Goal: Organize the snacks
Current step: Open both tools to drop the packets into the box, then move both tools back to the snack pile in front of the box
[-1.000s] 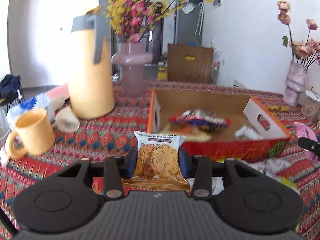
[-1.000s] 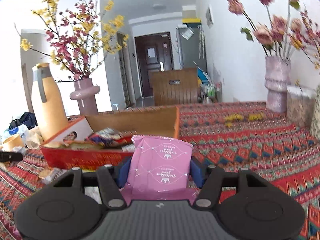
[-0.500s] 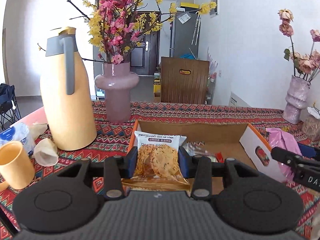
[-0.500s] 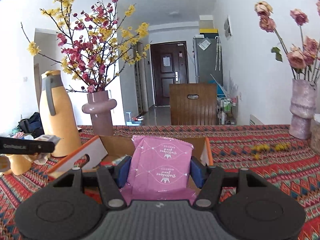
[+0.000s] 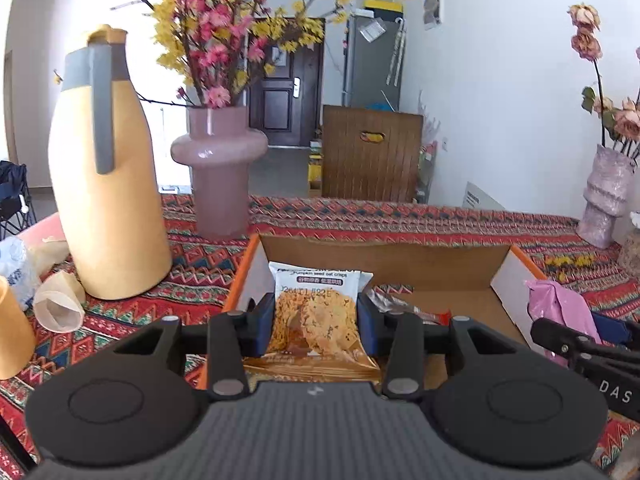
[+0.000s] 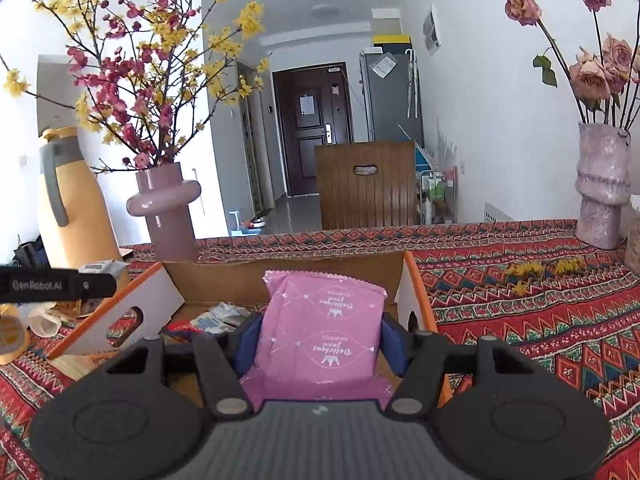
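My left gripper [image 5: 316, 316] is shut on an oat crisp packet [image 5: 314, 312] with a white top, held upright over the near left part of the open cardboard box [image 5: 384, 258]. In the right wrist view my right gripper [image 6: 320, 340] is shut on a pink snack packet [image 6: 320, 332] over the right part of the same box [image 6: 288, 276]. Several wrapped snacks [image 6: 212, 318] lie on the box floor. The pink packet [image 5: 560, 308] and the right gripper's arm show at the right edge of the left wrist view.
A yellow thermos jug [image 5: 104, 184] and a pink vase of blossoms [image 5: 218, 172] stand left of the box on the patterned tablecloth [image 6: 520, 312]. A yellow mug [image 5: 12, 332] and crumpled paper cup [image 5: 58, 308] sit at far left. Another vase with dried roses [image 6: 602, 184] stands at the right.
Both grippers have moved forward with their packets to hang over the box. The box now fills the view right behind each packet. Neither grip has changed.
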Demonstrator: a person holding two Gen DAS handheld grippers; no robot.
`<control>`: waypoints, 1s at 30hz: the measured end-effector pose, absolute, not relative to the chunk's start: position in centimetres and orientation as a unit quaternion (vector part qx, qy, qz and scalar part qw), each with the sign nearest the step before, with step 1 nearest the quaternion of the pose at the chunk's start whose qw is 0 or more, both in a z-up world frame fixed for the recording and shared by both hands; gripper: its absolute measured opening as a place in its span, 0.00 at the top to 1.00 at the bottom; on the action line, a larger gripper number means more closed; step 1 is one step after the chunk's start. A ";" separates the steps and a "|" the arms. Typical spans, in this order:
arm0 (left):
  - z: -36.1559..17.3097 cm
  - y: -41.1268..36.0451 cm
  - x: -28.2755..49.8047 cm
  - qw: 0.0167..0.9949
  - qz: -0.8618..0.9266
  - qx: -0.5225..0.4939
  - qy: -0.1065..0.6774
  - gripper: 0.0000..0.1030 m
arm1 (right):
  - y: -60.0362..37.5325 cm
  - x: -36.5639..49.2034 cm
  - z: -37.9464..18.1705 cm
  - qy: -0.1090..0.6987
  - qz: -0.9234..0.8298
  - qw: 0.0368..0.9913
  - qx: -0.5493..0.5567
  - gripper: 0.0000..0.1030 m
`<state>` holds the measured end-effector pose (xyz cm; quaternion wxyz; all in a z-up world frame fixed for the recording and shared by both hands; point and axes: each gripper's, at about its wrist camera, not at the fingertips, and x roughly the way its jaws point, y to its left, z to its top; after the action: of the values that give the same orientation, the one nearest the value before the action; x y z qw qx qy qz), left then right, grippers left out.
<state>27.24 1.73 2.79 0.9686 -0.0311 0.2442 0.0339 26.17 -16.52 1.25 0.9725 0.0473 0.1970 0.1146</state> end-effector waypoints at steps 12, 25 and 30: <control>2.6 2.1 26.6 0.970 0.028 -0.044 0.237 0.36 | -15.8 26.0 0.6 0.206 0.108 0.972 0.029 0.40; 3.5 2.5 24.9 0.979 0.042 -0.059 0.189 0.00 | -16.7 24.7 1.4 0.186 0.099 0.977 0.043 0.00; 3.5 2.5 24.9 0.979 0.041 -0.059 0.191 0.00 | -16.7 24.7 1.2 0.188 0.101 0.976 0.042 0.00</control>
<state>24.89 2.52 3.49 0.9790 -0.0592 0.1907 0.0408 24.72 -16.68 1.24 0.9761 0.0423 0.1879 0.1008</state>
